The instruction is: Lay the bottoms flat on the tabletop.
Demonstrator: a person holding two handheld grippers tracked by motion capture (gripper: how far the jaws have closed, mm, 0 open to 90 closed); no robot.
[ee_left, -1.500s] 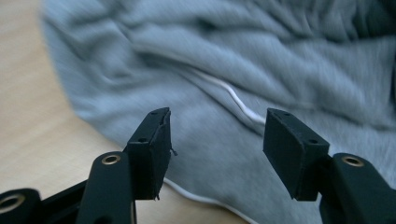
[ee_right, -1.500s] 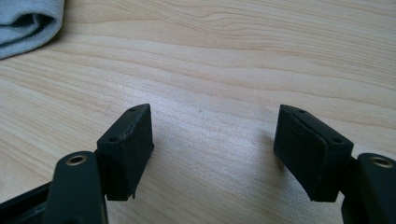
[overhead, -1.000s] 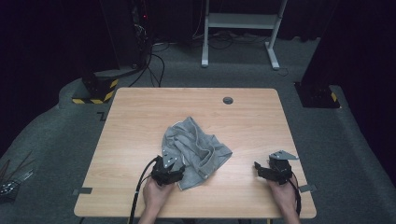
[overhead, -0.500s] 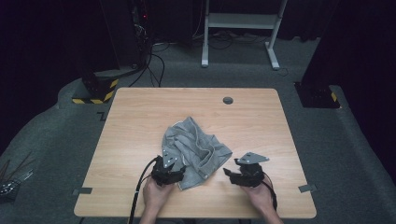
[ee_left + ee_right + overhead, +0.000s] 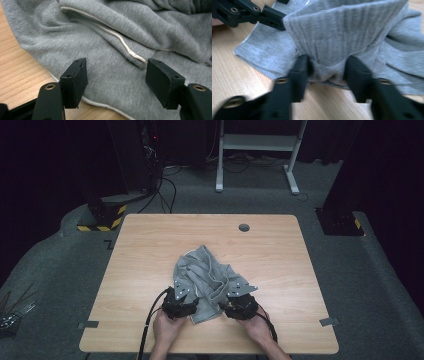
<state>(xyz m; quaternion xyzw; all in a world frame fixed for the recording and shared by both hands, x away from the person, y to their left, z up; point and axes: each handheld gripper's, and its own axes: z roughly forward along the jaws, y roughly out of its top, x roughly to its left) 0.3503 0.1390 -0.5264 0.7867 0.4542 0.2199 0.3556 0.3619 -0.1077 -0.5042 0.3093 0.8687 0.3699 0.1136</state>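
So I'm sitting at the wooden table [image 5: 140, 270] with a crumpled grey sweatshirt [image 5: 205, 275] lying near the middle, bunched toward my edge. My left gripper [image 5: 116, 82] is hovering over the near hem, jaws spread wide with flat fabric between them and nothing pinched. A white-trimmed seam [image 5: 120, 41] is running just past the tips.

My right gripper [image 5: 328, 68] is pushing into a ribbed band [image 5: 337, 27], a cuff or waistband by the look of it, jaws straddling a fold of it. The view is blurry, so I honestly can't tell whether they're clamping or just sitting around the cloth.

What I'm worrying about: the right jaws are looking at several layers stacked up, so if they're closing here they're probably grabbing more than one, and lifting will drag the whole heap instead of opening it. The left one is sitting over flat cloth, so closing there may just slide off without catching anything.
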